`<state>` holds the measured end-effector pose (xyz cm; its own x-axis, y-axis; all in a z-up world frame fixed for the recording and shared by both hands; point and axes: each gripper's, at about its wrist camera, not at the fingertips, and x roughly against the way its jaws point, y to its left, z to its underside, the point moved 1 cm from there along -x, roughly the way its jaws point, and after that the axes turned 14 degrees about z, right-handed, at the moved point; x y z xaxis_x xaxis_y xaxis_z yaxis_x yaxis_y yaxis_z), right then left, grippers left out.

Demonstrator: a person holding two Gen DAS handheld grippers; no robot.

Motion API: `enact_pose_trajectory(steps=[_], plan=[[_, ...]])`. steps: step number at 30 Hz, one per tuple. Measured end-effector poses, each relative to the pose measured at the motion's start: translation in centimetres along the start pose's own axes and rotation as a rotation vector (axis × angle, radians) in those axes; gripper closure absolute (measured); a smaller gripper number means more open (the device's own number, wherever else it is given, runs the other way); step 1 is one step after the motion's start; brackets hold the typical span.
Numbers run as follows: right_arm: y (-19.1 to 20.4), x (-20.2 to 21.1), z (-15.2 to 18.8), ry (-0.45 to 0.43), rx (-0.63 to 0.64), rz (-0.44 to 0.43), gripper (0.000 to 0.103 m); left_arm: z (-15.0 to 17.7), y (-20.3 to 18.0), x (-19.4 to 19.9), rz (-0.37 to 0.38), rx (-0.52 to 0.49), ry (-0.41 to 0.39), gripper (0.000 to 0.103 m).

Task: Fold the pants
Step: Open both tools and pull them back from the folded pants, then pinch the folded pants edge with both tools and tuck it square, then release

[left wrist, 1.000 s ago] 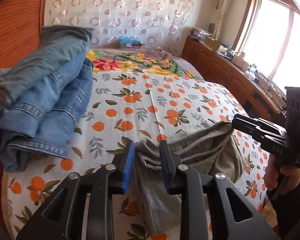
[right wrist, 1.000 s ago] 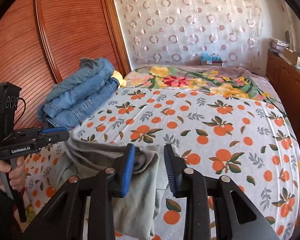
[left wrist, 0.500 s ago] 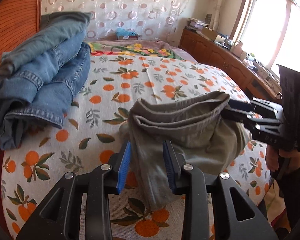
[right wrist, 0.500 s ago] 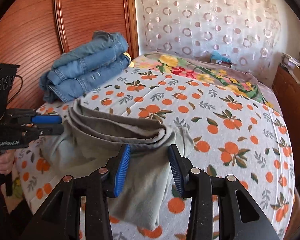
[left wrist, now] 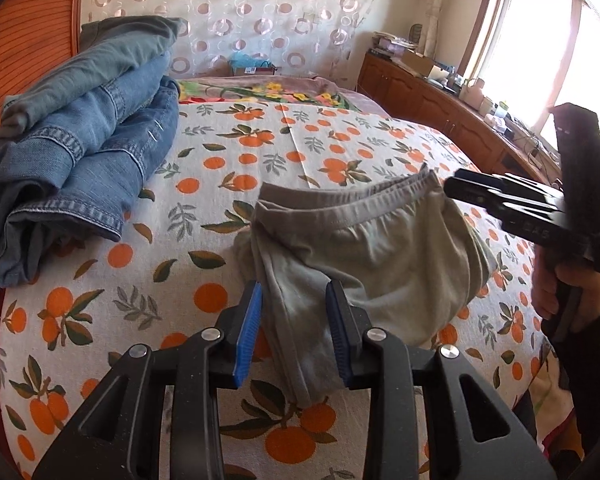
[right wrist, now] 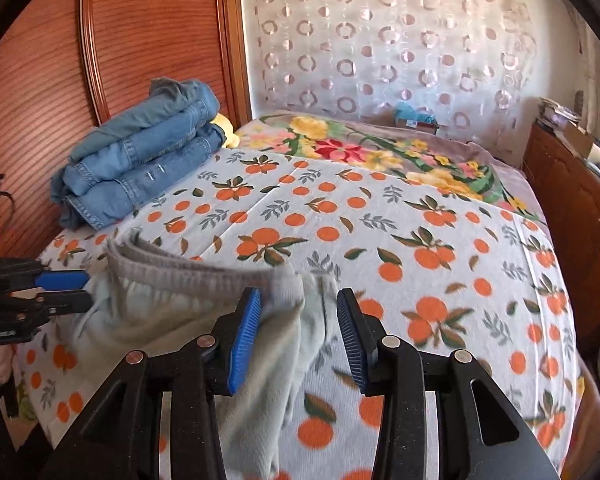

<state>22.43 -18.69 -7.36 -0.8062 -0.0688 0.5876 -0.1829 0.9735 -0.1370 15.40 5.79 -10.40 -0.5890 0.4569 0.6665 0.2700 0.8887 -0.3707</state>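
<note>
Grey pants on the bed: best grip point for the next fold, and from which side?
Probably the elastic waistband, one corner per hand-held gripper. It lies as a thick doubled ridge across the far edge of the grey pants, standing slightly proud of the bedsheet, so pads can pinch it. Come in low from the near side, fingers pointing toward the headboard.

Grey-green pants (left wrist: 384,256) lie on an orange-patterned white sheet (left wrist: 220,184) beside blue jeans (left wrist: 80,152).
</note>
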Motion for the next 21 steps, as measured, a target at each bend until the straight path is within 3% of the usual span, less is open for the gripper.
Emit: enact_pose_trajectory(steps=[7, 15, 21], plan=[[-1.4, 4.0, 3.8, 0.005, -0.045, -0.055, 0.062, 2.1, -0.8, 1.0, -0.004, -0.003, 0.003, 0.069], [-1.8, 5.7, 7.6, 0.053, -0.006, -0.069, 0.061, 4.2, -1.6, 1.7, 0.003, -0.017, 0.026, 0.069], [-0.9, 4.8, 7.3, 0.057, 0.016, -0.092, 0.062, 4.7, -1.9, 0.9, -0.003, -0.028, 0.051, 0.069]])
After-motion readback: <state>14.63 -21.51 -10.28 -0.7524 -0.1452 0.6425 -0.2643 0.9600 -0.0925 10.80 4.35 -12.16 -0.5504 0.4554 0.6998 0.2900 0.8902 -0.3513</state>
